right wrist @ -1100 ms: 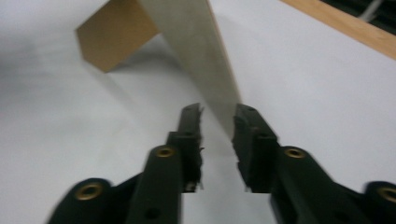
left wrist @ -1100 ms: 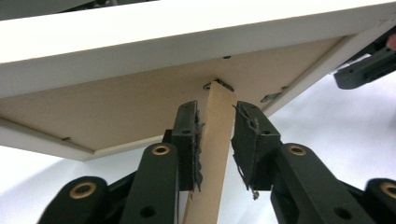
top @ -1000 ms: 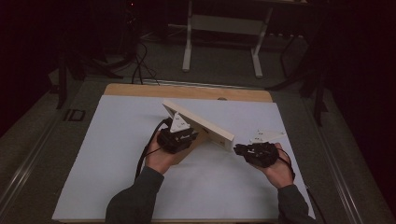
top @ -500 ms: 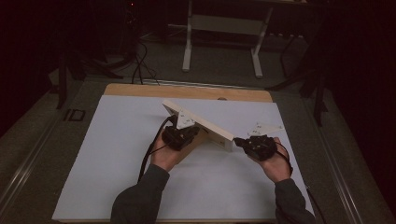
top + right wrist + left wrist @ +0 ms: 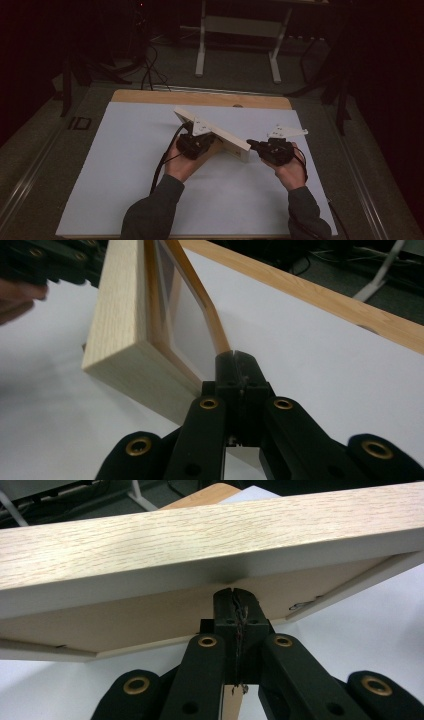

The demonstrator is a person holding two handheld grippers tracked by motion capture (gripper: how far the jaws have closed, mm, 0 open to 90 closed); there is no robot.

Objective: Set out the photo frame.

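I'm propping the wooden picture frame (image 5: 212, 131) tilted on edge mid-worktop (image 5: 125, 165): left gripper (image 5: 234, 597) fingers clenched under its back, right gripper (image 5: 239, 362) clenched at its 3 o'clock corner; setting-down still pending.

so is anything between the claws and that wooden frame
Nothing visible. The left claw is shut with its tips against the wooden frame from behind, and the right claw is shut right at the frame's end corner.
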